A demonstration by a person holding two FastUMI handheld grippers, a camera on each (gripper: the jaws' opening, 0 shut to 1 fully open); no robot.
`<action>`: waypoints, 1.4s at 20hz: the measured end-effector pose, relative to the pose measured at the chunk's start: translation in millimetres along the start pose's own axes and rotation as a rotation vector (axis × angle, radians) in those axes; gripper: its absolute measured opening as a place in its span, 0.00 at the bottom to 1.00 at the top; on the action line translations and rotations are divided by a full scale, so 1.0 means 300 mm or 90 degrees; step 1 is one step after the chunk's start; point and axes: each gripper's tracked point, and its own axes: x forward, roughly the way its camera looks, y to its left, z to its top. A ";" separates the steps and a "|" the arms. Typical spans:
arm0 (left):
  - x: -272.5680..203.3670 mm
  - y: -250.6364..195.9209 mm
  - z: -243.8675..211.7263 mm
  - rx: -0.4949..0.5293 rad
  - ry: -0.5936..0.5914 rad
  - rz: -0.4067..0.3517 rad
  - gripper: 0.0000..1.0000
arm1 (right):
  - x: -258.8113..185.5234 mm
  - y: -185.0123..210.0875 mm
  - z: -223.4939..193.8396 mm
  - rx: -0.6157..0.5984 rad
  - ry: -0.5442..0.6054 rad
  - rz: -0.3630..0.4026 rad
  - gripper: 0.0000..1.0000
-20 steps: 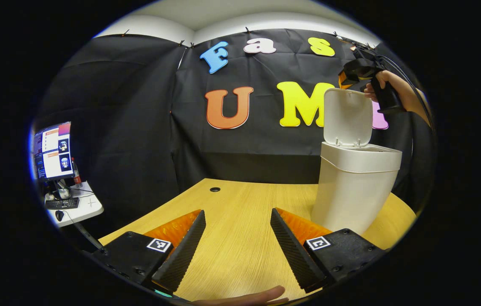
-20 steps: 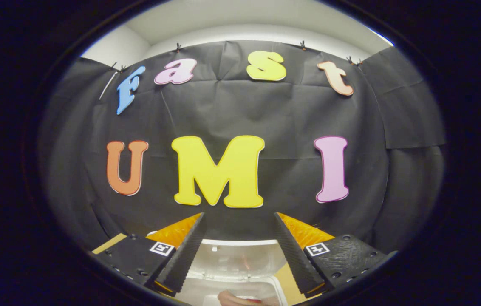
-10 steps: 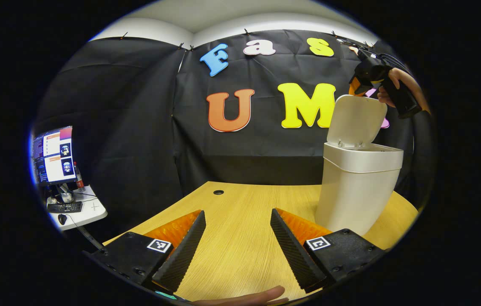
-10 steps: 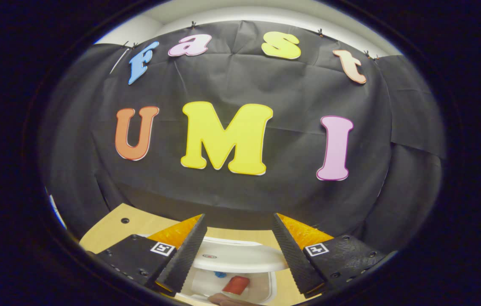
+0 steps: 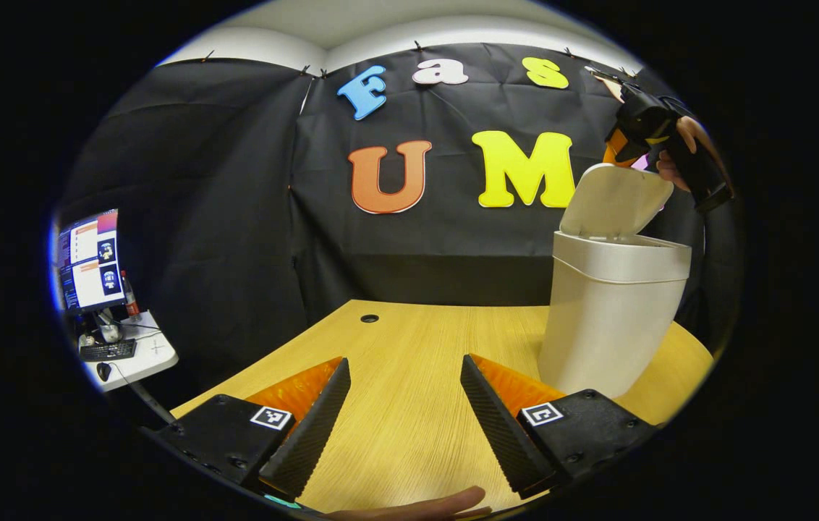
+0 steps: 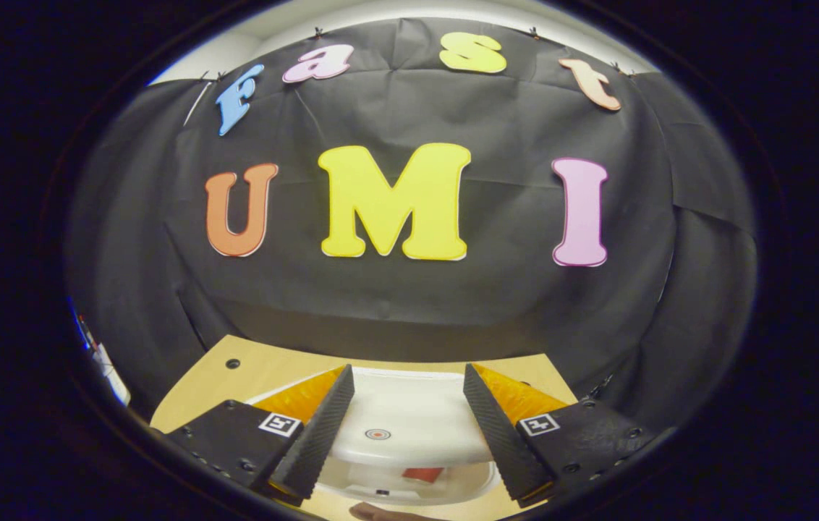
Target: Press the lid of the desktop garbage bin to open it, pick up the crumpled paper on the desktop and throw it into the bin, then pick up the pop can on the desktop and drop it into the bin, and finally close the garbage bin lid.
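Wooden desk (image 5: pixel 409 376) (grommet hole (image 5: pixel 370 318)), black-draped booth

In the left gripper view we saw the bin (image 5: pixel 608 311) standing on the tabletop (image 5: pixel 409 405) at the right of the frame, its lid (image 5: pixel 616 199) tilted half-down, with the right gripper (image 5: pixel 616 148) just above the lid. At the far left sat a monitor (image 5: pixel 89 258) above a keyboard (image 5: pixel 107 349).

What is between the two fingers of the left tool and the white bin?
Only bare light wooden tabletop lies between the left tool and the white plastic garbage bin, seen in the left gripper view.
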 end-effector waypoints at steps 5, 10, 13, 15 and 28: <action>0.000 0.002 0.002 0.003 -0.001 0.003 0.99 | -0.016 0.006 -0.094 0.012 0.041 0.014 0.93; 0.004 0.000 -0.005 0.008 0.001 0.000 0.99 | -0.036 -0.019 -0.167 0.014 0.057 0.030 0.95; 0.008 -0.004 -0.013 0.015 0.005 0.002 0.99 | -0.033 -0.017 -0.210 0.013 0.069 0.042 0.96; 0.010 -0.007 -0.014 0.017 0.004 -0.001 0.99 | -0.029 -0.016 -0.243 -0.002 0.073 0.048 0.95; 0.027 -0.027 -0.022 0.020 0.006 -0.012 0.99 | -0.008 -0.002 -0.311 0.002 0.007 0.038 0.99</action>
